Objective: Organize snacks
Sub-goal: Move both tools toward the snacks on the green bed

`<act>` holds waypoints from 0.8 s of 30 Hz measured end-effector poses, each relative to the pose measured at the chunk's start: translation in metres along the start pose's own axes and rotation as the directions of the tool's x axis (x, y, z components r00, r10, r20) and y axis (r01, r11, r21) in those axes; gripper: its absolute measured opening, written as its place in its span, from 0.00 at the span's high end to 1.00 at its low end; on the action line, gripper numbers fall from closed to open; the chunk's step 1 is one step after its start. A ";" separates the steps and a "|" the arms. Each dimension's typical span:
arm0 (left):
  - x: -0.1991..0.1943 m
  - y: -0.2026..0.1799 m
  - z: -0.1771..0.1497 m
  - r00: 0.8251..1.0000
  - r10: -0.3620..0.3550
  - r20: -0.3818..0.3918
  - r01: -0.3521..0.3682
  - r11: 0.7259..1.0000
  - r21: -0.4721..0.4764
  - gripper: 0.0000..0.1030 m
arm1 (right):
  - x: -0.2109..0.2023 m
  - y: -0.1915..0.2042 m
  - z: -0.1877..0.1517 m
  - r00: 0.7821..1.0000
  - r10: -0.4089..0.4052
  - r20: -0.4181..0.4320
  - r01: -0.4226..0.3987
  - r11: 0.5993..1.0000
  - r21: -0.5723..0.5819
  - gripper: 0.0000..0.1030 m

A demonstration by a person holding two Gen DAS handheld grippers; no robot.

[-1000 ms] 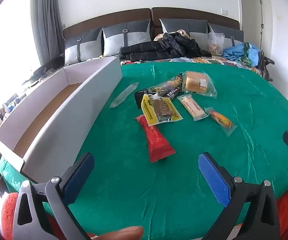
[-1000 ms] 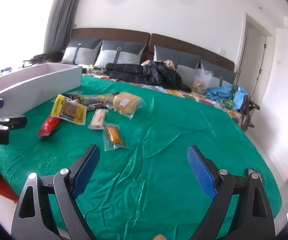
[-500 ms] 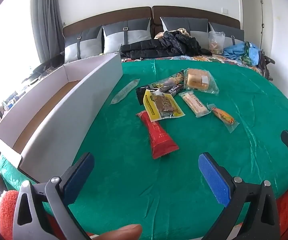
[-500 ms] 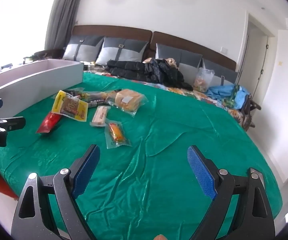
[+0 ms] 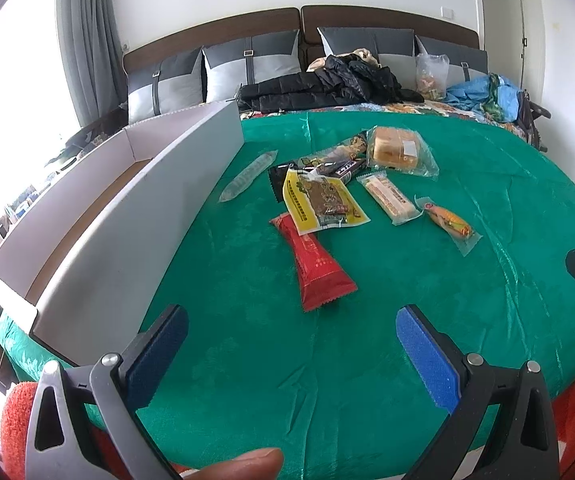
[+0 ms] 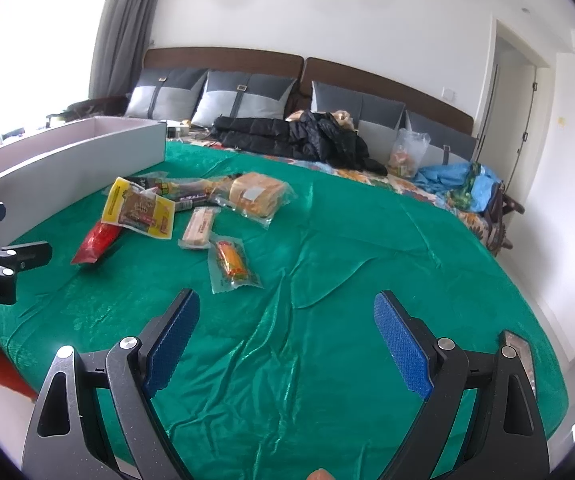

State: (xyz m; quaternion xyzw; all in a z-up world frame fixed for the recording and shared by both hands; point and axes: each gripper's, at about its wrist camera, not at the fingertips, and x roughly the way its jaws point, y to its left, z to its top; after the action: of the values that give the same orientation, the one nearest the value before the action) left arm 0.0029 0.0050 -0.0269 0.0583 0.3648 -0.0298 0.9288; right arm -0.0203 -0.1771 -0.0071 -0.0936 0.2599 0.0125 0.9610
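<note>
Several snack packs lie on a green cloth: a red pack, a yellow pack, a bread pack, a wafer bar, an orange snack pack, a dark pack and a clear stick pack. A long white box lies to their left. My left gripper is open and empty, just short of the red pack. My right gripper is open and empty, near the orange snack pack.
The green cloth covers a bed. Pillows, a black jacket, a plastic bag and blue fabric lie at the headboard. The cloth's near edge drops off below both grippers.
Both grippers have moved a little forward toward the snacks, which appear slightly larger and nearer. Both stay open and empty. No snack has moved.
</note>
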 end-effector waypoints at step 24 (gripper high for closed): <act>0.007 0.002 -0.003 1.000 0.001 -0.014 0.000 1.000 0.007 0.00 | 0.007 0.003 -0.002 1.000 -0.002 -0.023 0.001 1.000 -0.005 0.12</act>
State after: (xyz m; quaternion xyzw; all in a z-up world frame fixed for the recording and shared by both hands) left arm 0.0066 0.0071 -0.0337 0.0617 0.3711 -0.0304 0.9261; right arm -0.0154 -0.1751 -0.0126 -0.0961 0.2709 0.0113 0.9577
